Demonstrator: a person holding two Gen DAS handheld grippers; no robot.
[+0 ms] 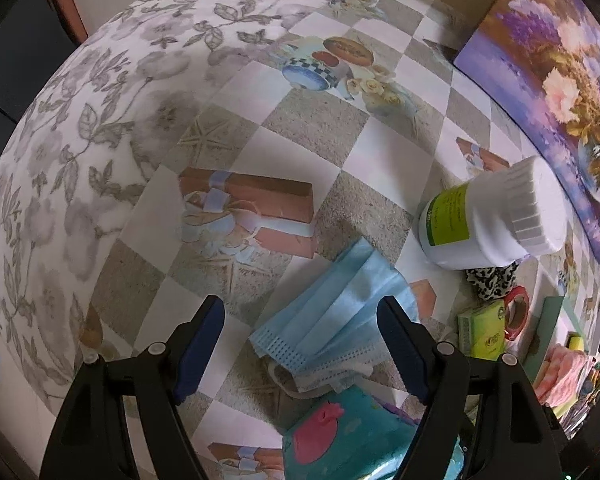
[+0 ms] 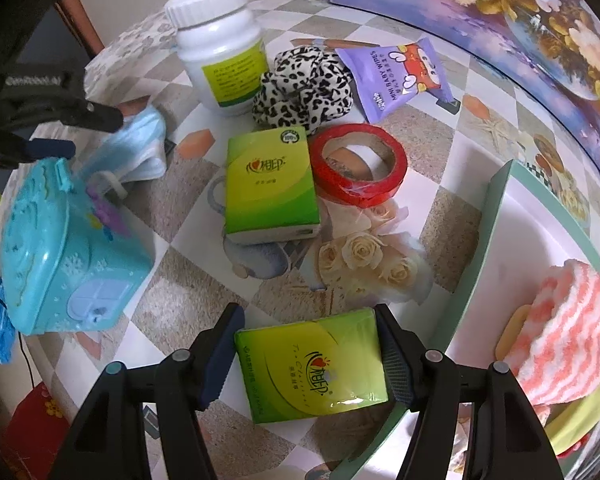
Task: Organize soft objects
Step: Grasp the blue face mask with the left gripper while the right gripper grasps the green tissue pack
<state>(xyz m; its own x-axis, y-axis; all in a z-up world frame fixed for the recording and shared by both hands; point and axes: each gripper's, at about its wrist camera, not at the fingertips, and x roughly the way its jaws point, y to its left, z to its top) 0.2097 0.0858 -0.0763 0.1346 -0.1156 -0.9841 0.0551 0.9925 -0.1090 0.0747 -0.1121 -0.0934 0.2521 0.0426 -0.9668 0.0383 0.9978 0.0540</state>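
1. Nearest thing: the right gripper [image 2: 310,354] has a green tissue pack [image 2: 314,364] between its jaws, pads on both short sides, so I'd call that a grip. The pack's long axis runs across the jaws. Glossy, crinkly wrap, soft inside.
2. Just to its right sits the tray [image 2: 496,216], pale green rim, with a fluffy pink-and-white striped cloth [image 2: 568,332] already in it. Short hop sideways, I reckon.
3. The left gripper [image 1: 300,322] points down with jaws wide apart, straddling a pleated blue face mask [image 1: 332,312], not pinching it. Mask lies diagonally, half tucked under a teal plastic box [image 2: 64,248].
4. Farther out: a second tissue pack [image 2: 270,184], red tape roll [image 2: 358,164], leopard-print scrunchie [image 2: 304,88], purple baby wipes pouch [image 2: 400,76], white ribbed-cap bottle [image 2: 220,44].
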